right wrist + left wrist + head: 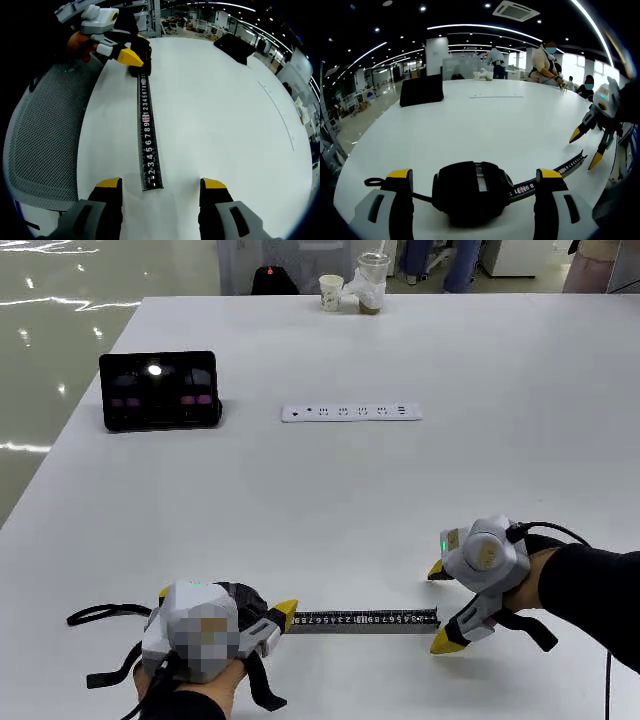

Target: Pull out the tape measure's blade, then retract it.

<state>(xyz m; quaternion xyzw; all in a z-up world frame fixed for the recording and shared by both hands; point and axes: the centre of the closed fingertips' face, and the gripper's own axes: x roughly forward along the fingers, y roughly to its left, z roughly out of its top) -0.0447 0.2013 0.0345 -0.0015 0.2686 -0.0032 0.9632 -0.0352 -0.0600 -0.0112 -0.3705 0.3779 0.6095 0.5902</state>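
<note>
On the white table (300, 500), starting at the far left of the head view, one dark tablet (160, 390) stands propped with its screen toward the person. Nearer the person, at the lower left, a hand holds the left gripper (285, 615). In the left gripper view its two yellow-tipped jaws stand wide, one on each side of the single tape measure, whose black case (470, 192) sits between them. A strip of table shows on each side of the case, so the jaws do not seem to be pressing it. One black strap (100, 615) trails from the case to the left.

From the case one blade (360, 619) runs to the right, flat on the table with its numbers facing up. Beyond it, mid-table, lies one white power strip (350, 412). Two cups (331, 292) stand close together at the far edge.

At the right, the right gripper (441, 606) is also spread wide. In its own view the blade's free end (151, 182) lies between the two jaws, closer to the left one and touching neither. A grey mesh (45, 130), perhaps a chair, shows at that view's left, though the fisheye makes it hard to tell.
</note>
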